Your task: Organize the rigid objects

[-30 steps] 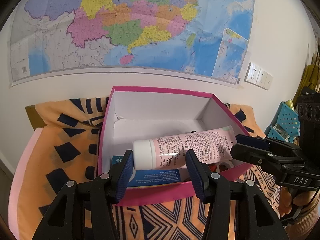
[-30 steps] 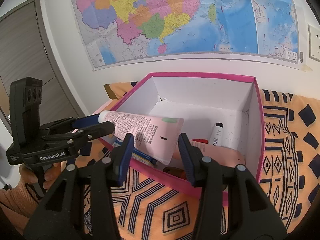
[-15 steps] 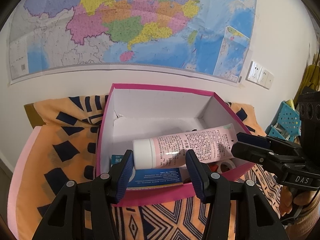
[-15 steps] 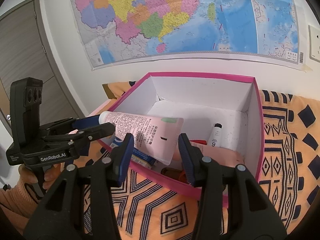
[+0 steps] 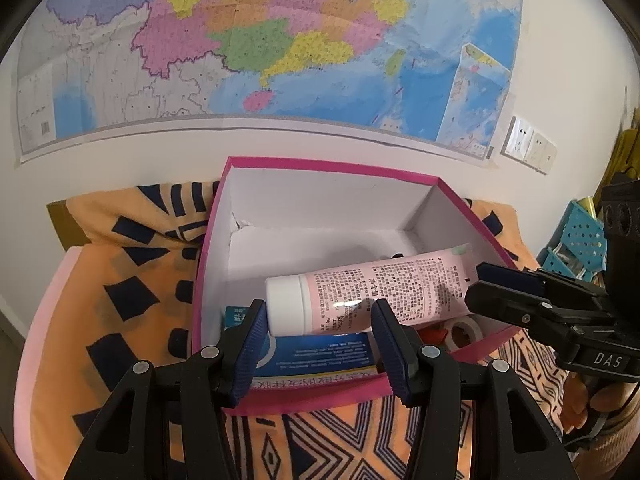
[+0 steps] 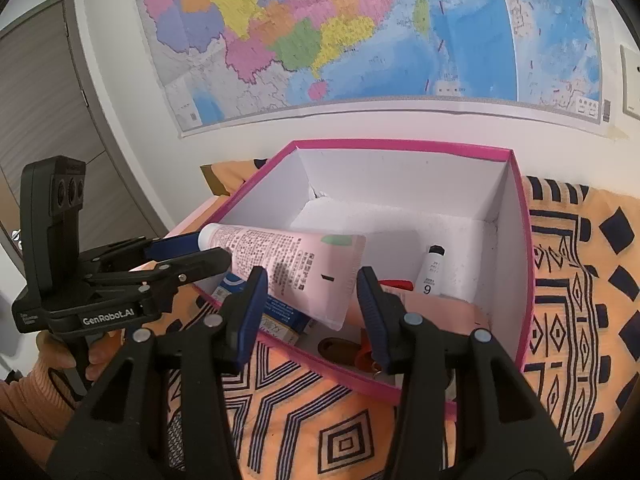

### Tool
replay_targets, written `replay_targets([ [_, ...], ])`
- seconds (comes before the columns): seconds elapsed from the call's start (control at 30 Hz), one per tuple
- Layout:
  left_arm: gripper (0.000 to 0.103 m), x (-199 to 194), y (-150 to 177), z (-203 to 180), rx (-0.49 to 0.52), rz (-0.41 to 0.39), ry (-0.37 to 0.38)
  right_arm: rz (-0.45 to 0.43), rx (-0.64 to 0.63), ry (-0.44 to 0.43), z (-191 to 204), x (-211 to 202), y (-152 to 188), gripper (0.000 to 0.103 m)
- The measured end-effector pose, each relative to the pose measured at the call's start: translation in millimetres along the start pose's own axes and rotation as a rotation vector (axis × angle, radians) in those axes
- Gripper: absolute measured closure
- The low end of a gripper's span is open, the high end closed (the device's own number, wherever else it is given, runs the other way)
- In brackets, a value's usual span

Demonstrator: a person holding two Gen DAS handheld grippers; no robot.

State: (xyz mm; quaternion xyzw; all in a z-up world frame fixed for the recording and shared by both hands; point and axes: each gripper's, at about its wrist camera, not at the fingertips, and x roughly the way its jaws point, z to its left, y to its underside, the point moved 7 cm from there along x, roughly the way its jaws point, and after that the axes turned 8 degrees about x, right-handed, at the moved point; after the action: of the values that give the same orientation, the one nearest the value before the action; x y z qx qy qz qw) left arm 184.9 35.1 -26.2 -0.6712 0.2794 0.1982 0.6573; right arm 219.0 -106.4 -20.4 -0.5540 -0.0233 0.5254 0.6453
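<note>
A wall map (image 5: 256,48) hangs above our patterned orange cloth (image 6: 580,264), on which sits the pink box (image 5: 320,168). We hold the pink tube (image 5: 384,292) over the box: the left claw (image 5: 318,334) pinches its white-capped end, the right claw (image 6: 310,300) its flat crimped end. Beneath it, at 6 o'clock in the box, lies a blue carton (image 5: 320,354); a small white tube (image 6: 431,272) stands at 3 o'clock.

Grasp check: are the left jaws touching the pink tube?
Touching. Right wrist view: the left gripper has its jaws clamped on the pink tube at the cap end.
</note>
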Motion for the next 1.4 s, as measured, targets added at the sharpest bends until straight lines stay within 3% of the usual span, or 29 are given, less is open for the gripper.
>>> replay_targets([
  [0.3, 0.05, 13.7, 4.2, 7.6, -0.01, 0.04, -0.029, 0.028, 0.016, -0.008, -2.1, 9.4, -2.3, 0.054],
  [0.53, 0.048, 10.5, 2.5, 9.8, -0.012, 0.024, -0.056, 0.023, 0.032, -0.012, -2.1, 17.4, -3.8, 0.054],
  [0.8, 0.02, -16.5, 4.6, 5.0, 0.02, -0.048, -0.091, 0.02, 0.043, -0.01, -7.9, 9.4, 3.8, 0.054],
  [0.93, 0.013, -35.2, 9.0, -1.3, 0.021, -0.087, -0.082, 0.002, 0.04, -0.015, -7.1, -4.7, 9.6, 0.054],
  [1.0, 0.0, -42.9, 11.3, -4.1, 0.018, -0.106, -0.076, -0.011, 0.038, -0.016, -5.5, -12.5, 12.7, 0.053],
  [1.03, 0.0, -48.3, 13.2, -5.6, 0.016, -0.122, -0.081, -0.023, 0.032, -0.014, -4.1, -18.2, 15.0, 0.053],
  [1.27, 0.0, -68.7, 30.6, -16.0, 0.016, -0.138, -0.135, -0.117, -0.042, 0.056, 6.7, -49.4, 35.5, 0.009],
  [1.4, 0.0, -71.0, 46.4, -17.7, -0.025, -0.113, -0.172, -0.137, -0.07, 0.121, 11.7, -54.6, 60.0, 0.003],
])
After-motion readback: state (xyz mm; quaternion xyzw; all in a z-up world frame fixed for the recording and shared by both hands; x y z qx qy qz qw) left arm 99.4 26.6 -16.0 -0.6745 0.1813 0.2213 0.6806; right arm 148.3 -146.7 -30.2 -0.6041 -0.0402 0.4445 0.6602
